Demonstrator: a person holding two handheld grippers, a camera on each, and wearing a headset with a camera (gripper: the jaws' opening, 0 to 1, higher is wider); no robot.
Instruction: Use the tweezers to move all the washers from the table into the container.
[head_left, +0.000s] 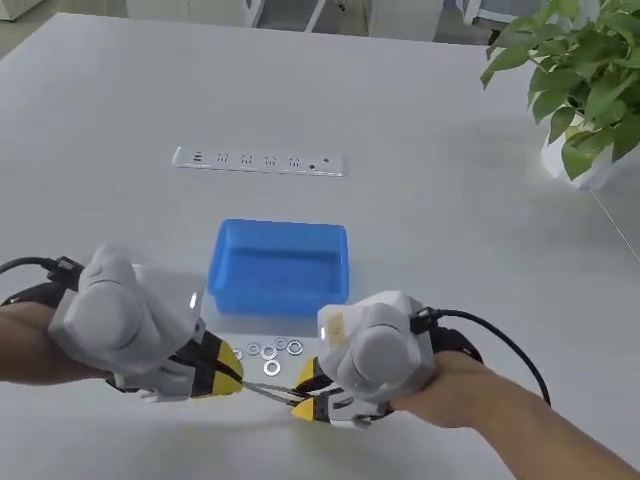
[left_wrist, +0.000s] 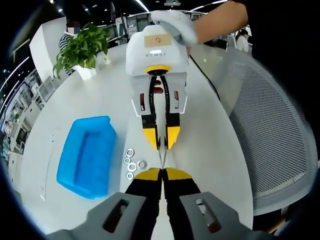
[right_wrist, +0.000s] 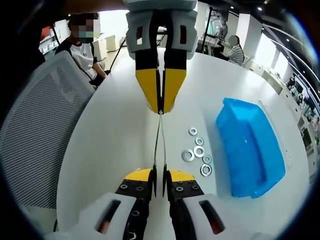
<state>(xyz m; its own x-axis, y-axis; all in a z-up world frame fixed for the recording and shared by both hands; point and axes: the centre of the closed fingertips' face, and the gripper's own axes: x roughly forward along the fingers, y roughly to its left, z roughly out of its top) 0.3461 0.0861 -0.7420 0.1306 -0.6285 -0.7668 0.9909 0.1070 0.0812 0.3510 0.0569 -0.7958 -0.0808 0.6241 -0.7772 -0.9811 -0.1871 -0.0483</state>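
Left gripper (head_left: 224, 368) and right gripper (head_left: 303, 400), head view, nearest the lens: tips face one another low over the table (head_left: 450, 220), with the tweezers (head_left: 270, 392) bridging them. A small cluster of washers (head_left: 270, 352) lies loose just beyond, between the grippers and the blue container (head_left: 280, 265). The cluster is apart from the container, and no washer is seen in it. Power strip (head_left: 258, 160) further back; potted plant (head_left: 580, 80) at the far right. Left gripper view: own yellow-tipped jaws pressed together on one end of the tweezers (left_wrist: 161, 159). The right gripper (left_wrist: 161, 142) sits opposite, clamped on the other end. Washers (left_wrist: 132, 162) lie beside the line of the tool, on the container (left_wrist: 87, 155) side; mesh chair (left_wrist: 270, 125) off the table edge. Right gripper view: own jaws closed to a slit on the tweezers (right_wrist: 160, 142), whose two arms spread toward this gripper and meet at the left gripper (right_wrist: 161, 105). Which end is the working tip I cannot tell. Washers (right_wrist: 198, 154) lie near the container (right_wrist: 250, 147), not touching it. Handling, as judged: the washers are thin, flat, light and hard, lying flush and apt to skate. They are best pinched across one side of the ring, one tip through the hole. The tweezers look slender, springy and slick; hold them mid-arm, so a squeeze closes the tips.
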